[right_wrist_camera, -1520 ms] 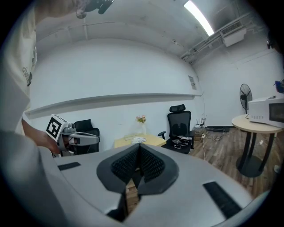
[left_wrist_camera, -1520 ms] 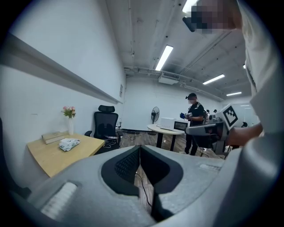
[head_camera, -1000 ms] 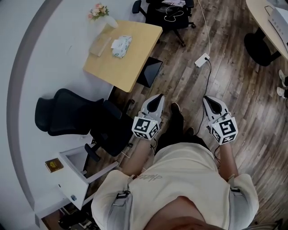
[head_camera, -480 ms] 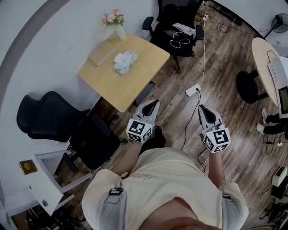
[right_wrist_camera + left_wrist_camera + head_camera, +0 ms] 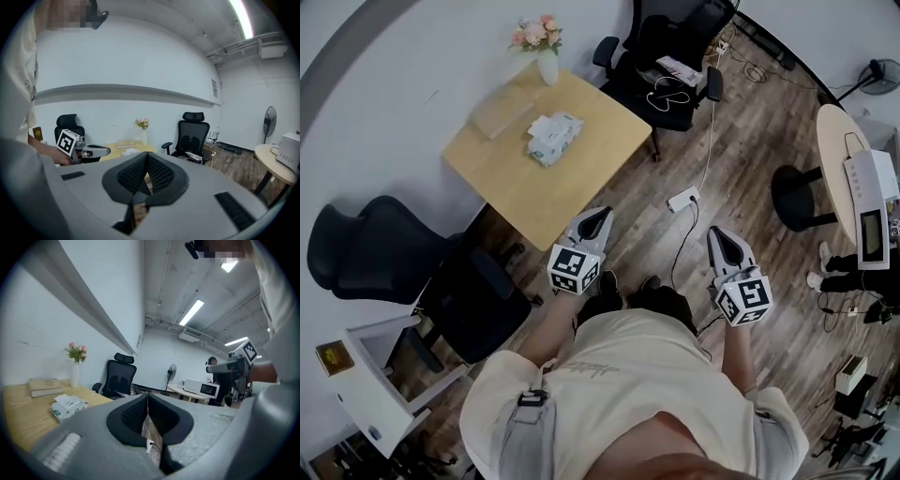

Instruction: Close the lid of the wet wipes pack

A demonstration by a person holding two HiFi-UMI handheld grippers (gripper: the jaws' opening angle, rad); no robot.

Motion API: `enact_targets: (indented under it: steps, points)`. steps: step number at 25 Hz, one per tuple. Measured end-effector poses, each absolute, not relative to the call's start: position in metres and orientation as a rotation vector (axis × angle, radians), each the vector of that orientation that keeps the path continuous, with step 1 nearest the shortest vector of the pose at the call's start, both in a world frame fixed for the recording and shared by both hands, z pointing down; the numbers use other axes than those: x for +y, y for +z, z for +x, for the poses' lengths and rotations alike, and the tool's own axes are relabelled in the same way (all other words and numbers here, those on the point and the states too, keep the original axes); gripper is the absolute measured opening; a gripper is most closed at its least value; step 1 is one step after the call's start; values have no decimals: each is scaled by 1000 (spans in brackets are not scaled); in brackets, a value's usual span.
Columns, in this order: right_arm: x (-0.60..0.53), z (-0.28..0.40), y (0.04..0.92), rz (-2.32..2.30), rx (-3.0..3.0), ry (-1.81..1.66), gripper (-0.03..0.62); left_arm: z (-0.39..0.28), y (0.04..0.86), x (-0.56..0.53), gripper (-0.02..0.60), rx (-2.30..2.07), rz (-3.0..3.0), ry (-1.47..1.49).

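You hold both grippers low in front of your body, above the brown wood-plank floor [image 5: 759, 159]. Your grey-white left gripper [image 5: 602, 216] has its jaws pressed together, with nothing between them. Your matching right gripper [image 5: 716, 234] is the same: tips meeting, empty.

Between and beyond the two lies a white power strip [image 5: 682, 199] on the floor, with a thin cable trailing from it. The near corner of the square light-wood table [image 5: 511, 192] sits just beside your left gripper's tips.

The white-and-green soft wet wipes pack [image 5: 553, 137] lies on the far half of that table, well apart from both grippers; its lid is too small to judge. Past it, towards the wall, rests a flat tan book [image 5: 499, 112]. A white vase of pink flowers [image 5: 546, 64] stands at the far corner, and a black office chair [image 5: 670, 56] is to its right.
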State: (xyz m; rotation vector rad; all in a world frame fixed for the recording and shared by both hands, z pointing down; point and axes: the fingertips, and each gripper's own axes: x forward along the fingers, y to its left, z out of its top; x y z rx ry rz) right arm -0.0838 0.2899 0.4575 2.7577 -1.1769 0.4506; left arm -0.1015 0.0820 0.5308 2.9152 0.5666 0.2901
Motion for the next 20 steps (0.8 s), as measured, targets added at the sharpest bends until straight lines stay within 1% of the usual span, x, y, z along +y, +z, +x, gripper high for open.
enact_targets:
  steps: [8, 12, 20]
  points:
    - [248, -54, 474, 2650, -1297, 497, 3, -90, 565, 48, 18, 434, 2900, 371]
    - [241, -33, 474, 2654, -1357, 481, 3, -82, 558, 44, 18, 369, 2906, 373]
    - [207, 55, 476, 2610, -1563, 425, 3, -21, 526, 25, 18, 207, 3001, 366]
